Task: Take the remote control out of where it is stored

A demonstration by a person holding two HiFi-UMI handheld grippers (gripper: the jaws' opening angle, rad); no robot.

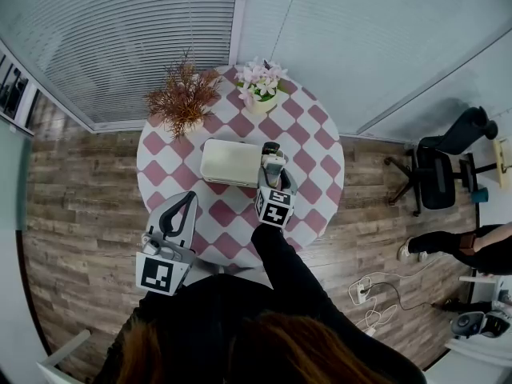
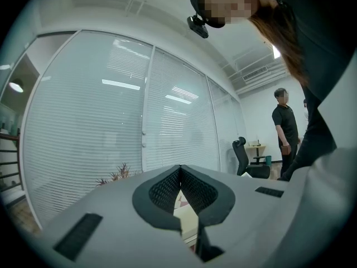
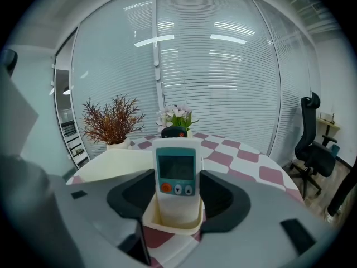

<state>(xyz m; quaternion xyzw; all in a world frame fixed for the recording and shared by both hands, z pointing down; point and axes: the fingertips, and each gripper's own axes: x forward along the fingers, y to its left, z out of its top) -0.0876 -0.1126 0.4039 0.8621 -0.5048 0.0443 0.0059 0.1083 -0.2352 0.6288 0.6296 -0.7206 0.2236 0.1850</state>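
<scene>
Jaws of the left gripper (image 2: 179,169) pressed together, empty. Right gripper (image 3: 177,177) jaws spread, over the checkered table (image 3: 240,161). On it sits a cream holder (image 3: 172,219); upright in that stands the remote control (image 3: 177,169), between the right jaws, closely flanked; pad contact not confirmed.
</scene>
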